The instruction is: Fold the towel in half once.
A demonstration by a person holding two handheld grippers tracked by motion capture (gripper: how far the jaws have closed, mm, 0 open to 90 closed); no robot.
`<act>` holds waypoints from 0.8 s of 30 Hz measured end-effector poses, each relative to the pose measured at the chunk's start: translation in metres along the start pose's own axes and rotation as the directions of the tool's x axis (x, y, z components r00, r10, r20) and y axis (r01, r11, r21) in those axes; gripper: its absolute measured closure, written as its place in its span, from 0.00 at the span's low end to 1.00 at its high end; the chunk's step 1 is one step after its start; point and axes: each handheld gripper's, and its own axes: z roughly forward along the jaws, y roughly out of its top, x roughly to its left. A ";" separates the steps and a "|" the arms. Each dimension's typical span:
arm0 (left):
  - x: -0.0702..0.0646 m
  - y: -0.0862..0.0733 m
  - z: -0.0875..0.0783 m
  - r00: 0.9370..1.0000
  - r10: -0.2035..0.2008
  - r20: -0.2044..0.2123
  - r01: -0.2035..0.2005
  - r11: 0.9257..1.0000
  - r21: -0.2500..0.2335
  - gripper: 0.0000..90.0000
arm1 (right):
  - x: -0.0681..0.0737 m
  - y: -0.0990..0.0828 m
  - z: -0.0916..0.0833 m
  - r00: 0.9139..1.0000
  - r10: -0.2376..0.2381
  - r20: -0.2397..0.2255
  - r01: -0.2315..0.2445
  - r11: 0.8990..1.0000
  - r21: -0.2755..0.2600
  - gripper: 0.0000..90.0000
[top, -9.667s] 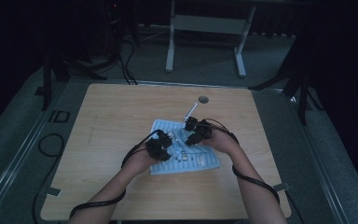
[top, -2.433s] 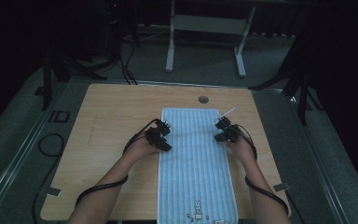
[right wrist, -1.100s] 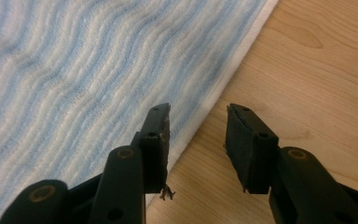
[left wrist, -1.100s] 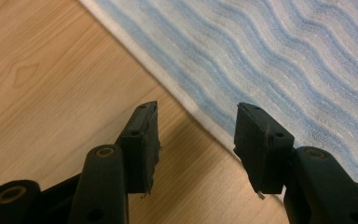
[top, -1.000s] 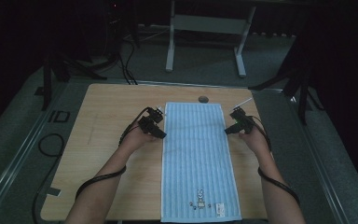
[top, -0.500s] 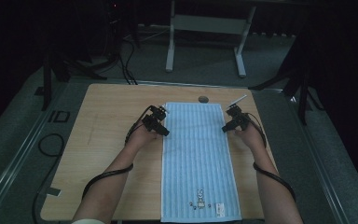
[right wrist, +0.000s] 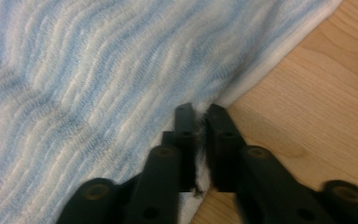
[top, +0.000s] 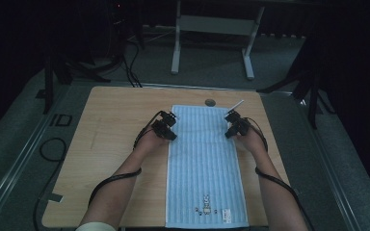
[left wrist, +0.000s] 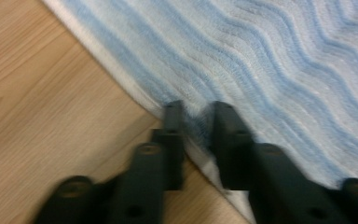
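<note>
A light blue striped towel point(top: 204, 168) lies flat and lengthwise on the wooden table point(top: 106, 144), running from the upper middle of the high view down to the bottom edge, where a small embroidered motif point(top: 205, 210) and a label point(top: 227, 212) sit near its near hem. Just above its far hem a small round hole point(top: 210, 102) shows in the table top.

The left gripper point(top: 172, 135) sits at the towel's left edge, a little below the far left corner. In the left gripper view the 2 black fingers point(left wrist: 175, 135) have just been closing and now stand narrow, with the towel's white-bordered edge point(left wrist: 135, 93) pinched between them; bare wood fills the left of that frame and the wavy blue stripes the right.

The right gripper point(top: 227, 134) sits at the towel's right edge, level with the other, so the 2 hands face each other across the cloth's width. In the right gripper view its fingers point(right wrist: 218, 140) have likewise just been closing and are nearly together, with a thin fold of the towel's hem point(right wrist: 261, 70) caught between them; towel covers the left of the frame and wood the lower right.

Both forearms point(top: 120, 187) come in from the bottom of the high view, each with a black cable point(top: 111, 180) trailing along it.
</note>
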 end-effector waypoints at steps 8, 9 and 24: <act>-0.005 -0.002 -0.033 1.000 0.015 0.024 -0.013 0.996 -0.091 0.96 | 0.000 -0.008 -0.027 1.000 -0.011 0.002 0.011 0.998 -0.069 0.96; -0.007 -0.004 -0.038 0.999 0.023 0.027 -0.021 0.995 -0.102 0.96 | 0.002 -0.011 -0.033 1.000 -0.019 -0.001 0.019 0.996 -0.082 0.96; -0.057 -0.050 -0.071 0.989 0.141 0.050 -0.136 0.986 -0.097 0.72 | 0.041 -0.074 -0.078 0.993 -0.115 -0.014 0.111 0.977 -0.182 0.83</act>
